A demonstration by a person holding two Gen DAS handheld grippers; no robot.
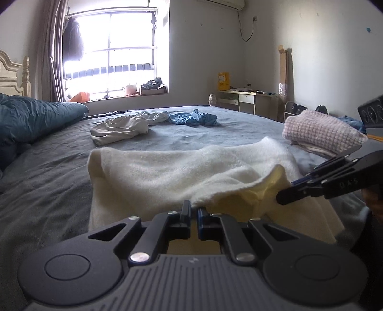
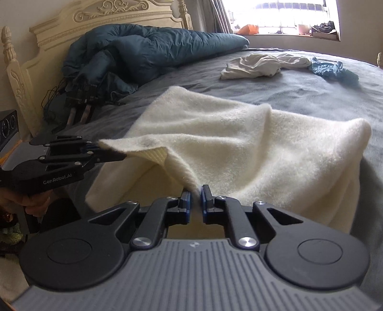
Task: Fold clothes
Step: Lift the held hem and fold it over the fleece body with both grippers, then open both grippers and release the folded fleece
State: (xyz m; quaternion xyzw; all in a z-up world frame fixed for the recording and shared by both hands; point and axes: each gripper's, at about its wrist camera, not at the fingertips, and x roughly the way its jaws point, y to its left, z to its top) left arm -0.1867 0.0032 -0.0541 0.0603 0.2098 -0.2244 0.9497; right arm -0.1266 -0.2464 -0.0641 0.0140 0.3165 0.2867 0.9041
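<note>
Two hand-held grippers, one in each of your hands, are clamped on the near edge of a cream fleece garment [image 2: 239, 143] that lies spread over the grey bed sheet [image 1: 47, 179]. Your left hand-held gripper [image 1: 194, 208] has its jaws closed together on a fold of that edge, and your right hand-held gripper [image 2: 195, 191] pinches another point of the same edge, lifted a little off the bed. In the right wrist view the left tool comes in from the left side, gripping a corner where a ribbed yellow lining shows, and white lettering on its black body reads "GenRobot.AI". In the left wrist view the right tool's body shows the letters "DAS"; anything beyond that cannot be read. Farther across the bed lie a crumpled off-white garment [image 1: 119, 126] and, touching it, a crumpled blue garment [image 1: 194, 118]. At the right edge of the bed a folded pink-and-white checked cloth [image 1: 320, 130] rests on top of other folded pieces. A teal duvet [image 2: 143, 52] is bunched against the carved cream headboard [image 2: 95, 16]. Beyond the bed, a bench [image 1: 249, 99] stands against the far wall with small items on it, too small to identify, and a yellow box [image 1: 223, 81] stands behind it.
</note>
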